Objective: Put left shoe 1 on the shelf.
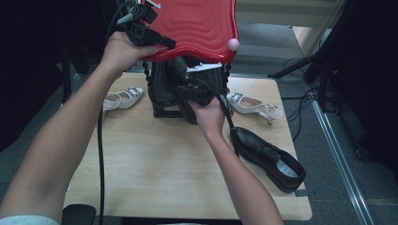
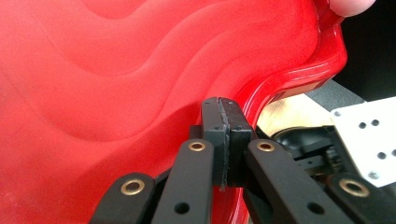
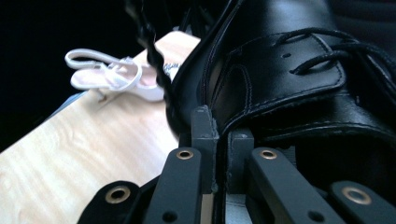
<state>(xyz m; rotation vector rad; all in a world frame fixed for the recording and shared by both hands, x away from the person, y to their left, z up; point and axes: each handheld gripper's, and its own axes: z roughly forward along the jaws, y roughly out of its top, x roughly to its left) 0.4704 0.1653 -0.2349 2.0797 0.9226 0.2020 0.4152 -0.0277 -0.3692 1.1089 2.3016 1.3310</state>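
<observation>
High view: we've got the red lid (image 1: 197,26) tipped up over the tabletop's (image 1: 155,164) far edge, our left gripper (image 1: 157,41) pinching its rim, jaws pressed together on it. Under it, our right gripper (image 1: 195,93) clamps the collar of a black shoe (image 1: 162,86). A second black shoe (image 1: 270,157) lies by the right edge.

My high view looked down on the table (image 1: 155,173). My gripper views sat close: left against the red lid (image 2: 116,84), right against the shoe (image 3: 289,79).
</observation>
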